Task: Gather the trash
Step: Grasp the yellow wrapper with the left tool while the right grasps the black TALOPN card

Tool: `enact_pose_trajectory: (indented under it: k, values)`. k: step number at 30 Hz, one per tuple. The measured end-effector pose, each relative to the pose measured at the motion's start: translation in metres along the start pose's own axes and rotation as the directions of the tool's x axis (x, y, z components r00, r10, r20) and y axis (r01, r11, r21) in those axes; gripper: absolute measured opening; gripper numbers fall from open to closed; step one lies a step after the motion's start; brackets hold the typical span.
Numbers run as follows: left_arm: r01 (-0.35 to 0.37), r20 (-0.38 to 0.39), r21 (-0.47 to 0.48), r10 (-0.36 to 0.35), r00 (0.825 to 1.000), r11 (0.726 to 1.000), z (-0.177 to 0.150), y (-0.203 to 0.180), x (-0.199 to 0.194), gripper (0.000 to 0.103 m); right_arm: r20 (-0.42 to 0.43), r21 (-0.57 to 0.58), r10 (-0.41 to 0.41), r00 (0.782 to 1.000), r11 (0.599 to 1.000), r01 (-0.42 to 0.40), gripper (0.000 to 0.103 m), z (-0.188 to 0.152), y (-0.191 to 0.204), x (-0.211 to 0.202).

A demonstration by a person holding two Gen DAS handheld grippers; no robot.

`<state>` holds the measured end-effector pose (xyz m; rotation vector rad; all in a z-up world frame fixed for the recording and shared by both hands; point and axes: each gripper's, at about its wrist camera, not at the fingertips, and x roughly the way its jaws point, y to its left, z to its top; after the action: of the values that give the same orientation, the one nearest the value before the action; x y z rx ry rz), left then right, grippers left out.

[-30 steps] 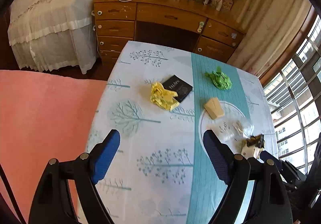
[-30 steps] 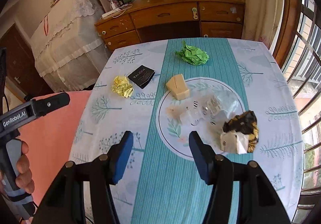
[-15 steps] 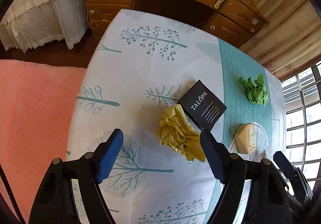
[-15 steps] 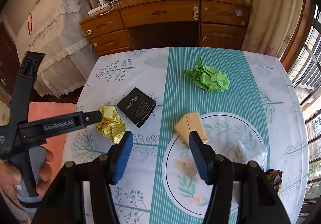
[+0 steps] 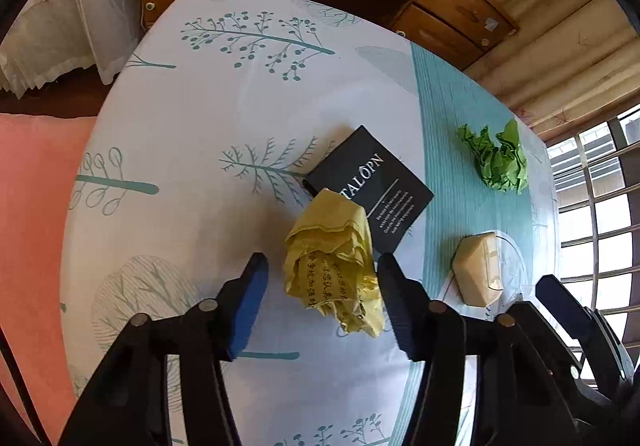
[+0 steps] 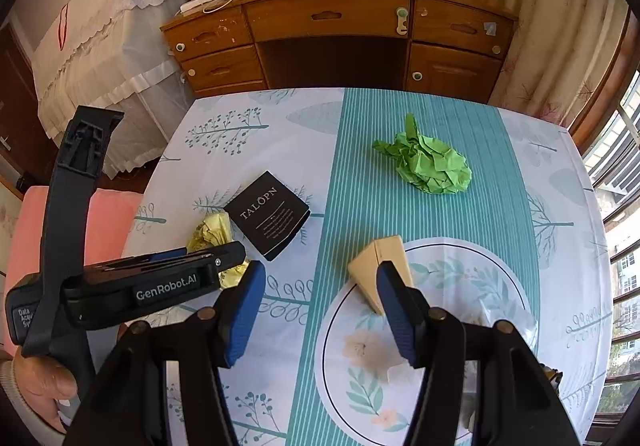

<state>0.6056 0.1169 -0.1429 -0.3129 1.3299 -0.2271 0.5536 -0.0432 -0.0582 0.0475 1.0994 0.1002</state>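
A crumpled yellow paper (image 5: 334, 266) lies on the tablecloth, and my left gripper (image 5: 322, 282) is open with its jaws on either side of it, the right finger close to it. The paper shows partly hidden behind the left gripper in the right wrist view (image 6: 212, 234). A black TALOPN packet (image 5: 370, 188) lies just beyond it. A crumpled green paper (image 6: 426, 164) lies on the teal stripe. A beige wedge-shaped box (image 6: 380, 266) sits at the plate print's edge. My right gripper (image 6: 320, 302) is open and empty, its right finger just in front of the beige box.
The table (image 6: 400, 114) has a tree-print cloth. A wooden desk with drawers (image 6: 332, 42) stands beyond its far edge. A white lace-covered piece of furniture (image 6: 100, 46) is at the back left. Windows (image 5: 592, 214) are on the right. A pink surface (image 5: 32, 206) lies left of the table.
My left gripper has moved forward and down until its jaws straddle the yellow paper. My right gripper has moved forward toward the beige box.
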Motion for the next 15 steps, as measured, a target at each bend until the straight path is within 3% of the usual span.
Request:
enact_pose_trajectory:
  k: [6,13,15]
  values:
    - [0.029,0.042,0.016,-0.029,0.999,0.999,0.001,-0.003,-0.004,0.031,-0.021,-0.033,0.011,1.0,0.999,-0.011,0.058,0.009,0.001,0.014]
    - [0.021,0.101,-0.048,-0.016,0.995,0.999,-0.001,0.026,-0.036,0.028,-0.077,-0.113,0.045,0.996,0.992,-0.054,0.058,0.022,0.018,0.045]
    - [0.011,0.115,-0.066,-0.003,0.993,0.998,-0.001,0.038,-0.046,0.028,-0.102,-0.145,0.054,0.993,0.987,-0.069,0.068,0.027,0.026,0.058]
